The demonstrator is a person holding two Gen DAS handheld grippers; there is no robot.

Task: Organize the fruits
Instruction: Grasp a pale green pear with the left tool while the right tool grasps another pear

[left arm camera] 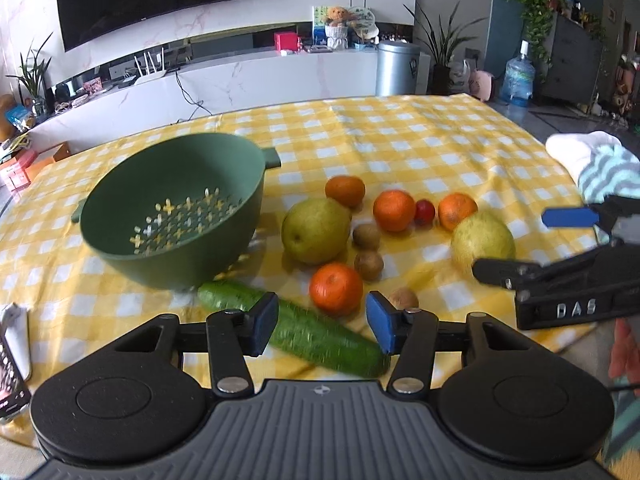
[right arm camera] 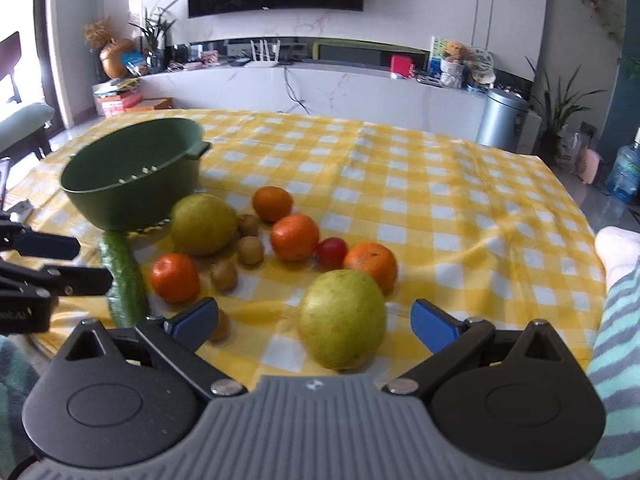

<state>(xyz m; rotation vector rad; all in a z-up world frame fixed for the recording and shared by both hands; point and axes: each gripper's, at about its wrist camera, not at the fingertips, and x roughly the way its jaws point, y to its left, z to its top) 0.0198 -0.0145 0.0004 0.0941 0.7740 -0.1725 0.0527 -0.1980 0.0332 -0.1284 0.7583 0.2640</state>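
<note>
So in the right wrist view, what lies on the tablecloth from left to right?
Green colander → cucumber → pear beside the colander → cherry tomato → near pear.

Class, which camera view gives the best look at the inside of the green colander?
The left wrist view: the green colander tilts toward the camera, so its perforated bottom shows and nothing lies in it. In the right wrist view the colander is seen side-on; only a few holes show past the rim.

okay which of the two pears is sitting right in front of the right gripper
The pear nearest the camera, just in front of the open right gripper, beside an orange. The other pear lies farther off, next to the green colander.
</note>
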